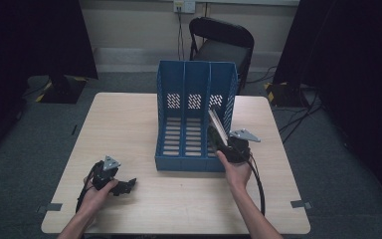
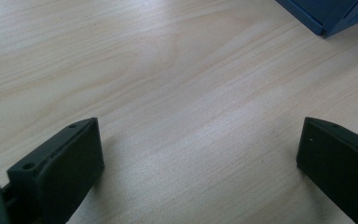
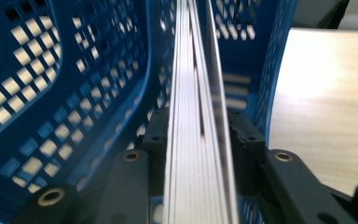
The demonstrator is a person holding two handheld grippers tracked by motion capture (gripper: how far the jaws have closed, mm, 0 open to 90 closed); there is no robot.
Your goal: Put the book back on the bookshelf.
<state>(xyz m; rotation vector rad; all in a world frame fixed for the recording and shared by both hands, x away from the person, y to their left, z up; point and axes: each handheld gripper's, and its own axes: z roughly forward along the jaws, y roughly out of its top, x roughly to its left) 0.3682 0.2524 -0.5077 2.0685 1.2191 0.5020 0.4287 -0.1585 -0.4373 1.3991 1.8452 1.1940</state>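
Tongs in the right hand [image 1: 222, 141] have a thick stack of thin sheets or booklets [image 1: 217, 128] standing between their pads, edge-on and tilted, with its lower part already inside the rightmost compartment of the blue file rack [image 1: 195, 102]. In the right gripper view the pads [image 3: 156, 135] sit close on both sides of the stack [image 3: 198, 140]; whether they press it or have just let go is hard to tell, since the jaws look barely parted from the paper.

To finish this step well, I would judge that the stack should be settled until its bottom edge rests on the slotted floor of that compartment and its face leans on a divider (otherwise it may fan out or slide forward through the open front). Only then should the grip ease off fully, drawing straight back so the pads do not drag the outer sheets.

Left tongs [image 1: 122, 186] lie idle on the tabletop [image 1: 129, 124], spread wide with nothing between them, as the left gripper view confirms [image 2: 196, 154].

As for the rack, its left and middle compartments appear empty, showing bare slotted floors; the right one holds the stack alone.
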